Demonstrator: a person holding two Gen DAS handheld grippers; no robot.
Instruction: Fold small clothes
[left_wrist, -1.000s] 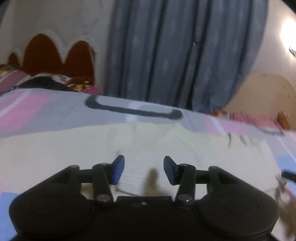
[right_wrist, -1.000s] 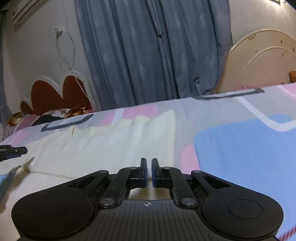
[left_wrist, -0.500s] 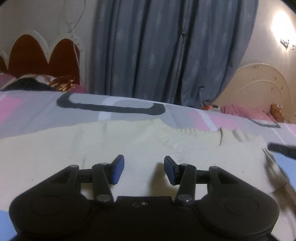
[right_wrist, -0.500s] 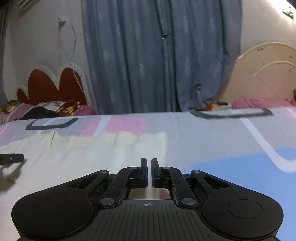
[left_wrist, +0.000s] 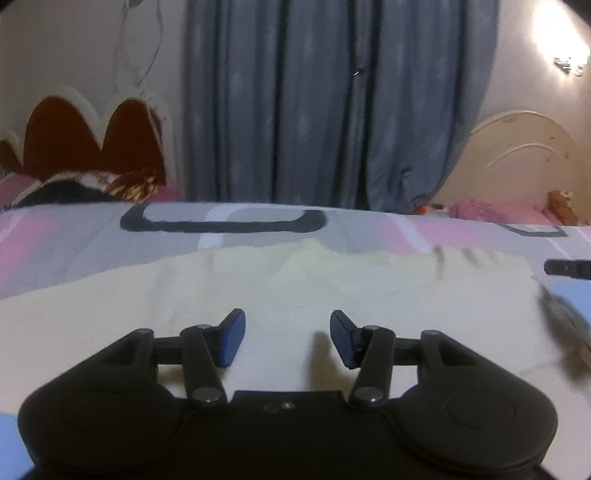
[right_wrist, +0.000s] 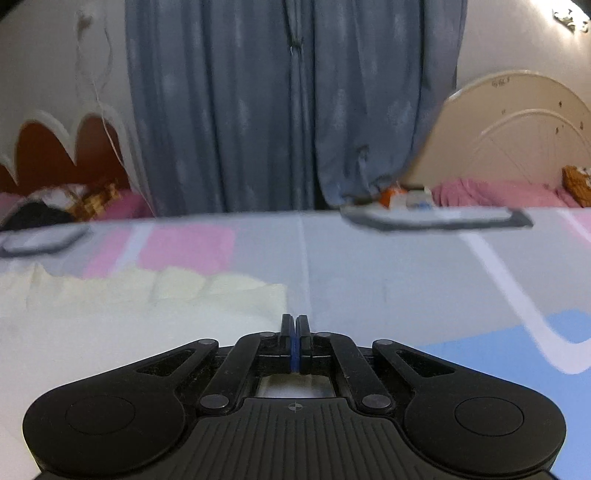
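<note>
We have the left gripper (left_wrist: 287, 339) low over the cream garment (left_wrist: 332, 288), jaws spread wide, blue pads (left_wrist: 232, 341) apart with nothing between them. The garment lies flat on the patterned bedsheet (left_wrist: 74, 243), filling most of the left wrist view from the left edge across to the right, its far edge rumpled. Our right gripper's tip (left_wrist: 569, 267) pokes in at the right of that view, just past the garment's right edge, over the sheet. From the right wrist view we see the right gripper (right_wrist: 294, 332) clenched, pads pressed together, a thin blue line showing between them; we can't see any fabric pinched in there. The garment (right_wrist: 147, 295) sits to its left in that view, its right corner ending just beside the fingertips, and whether the tips touch the cloth we can't tell. To the right of the gripper the sheet (right_wrist: 406, 277) shows grey, pink and blue blocks. Behind the bed: grey curtain (right_wrist: 277, 110), red scalloped headboard (left_wrist: 85, 144) at left, cream headboard (right_wrist: 517, 129) at right.
</note>
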